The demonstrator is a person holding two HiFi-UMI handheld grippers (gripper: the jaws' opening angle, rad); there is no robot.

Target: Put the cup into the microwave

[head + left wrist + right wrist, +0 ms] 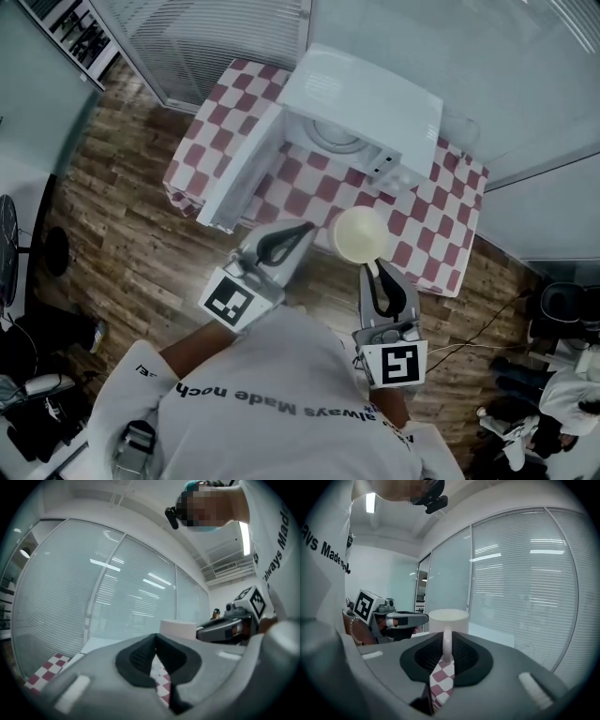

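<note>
Nearest you, on your side of the microwave (361, 98), both grippers point toward its open front. Your right gripper (373, 267) has its jaws closed on the handle of the cup (359, 234). In the right gripper view the thin white handle stands upright between the dark pads (465, 656), and the cup body rises just past the jaw tips. The cup is pale, upright, mouth up, and sits short of the microwave's opening, over the near edge of the table (422, 220) with its red-and-white checked cloth. It looks lifted clear of the cloth, though from this steep angle you cannot be sure.

Your left gripper (305, 228) is just beside the cup, on the side of the microwave's door (239, 169). Its jaws are pressed together at the tips with nothing between them; only checked cloth shows through the gap lower down.

Beyond the cup, the microwave stands on the cloth with its door swung fully open toward your left. A round turntable (333, 136) shows inside the cavity. Behind the microwave runs a wall of window blinds (225, 37).
</note>
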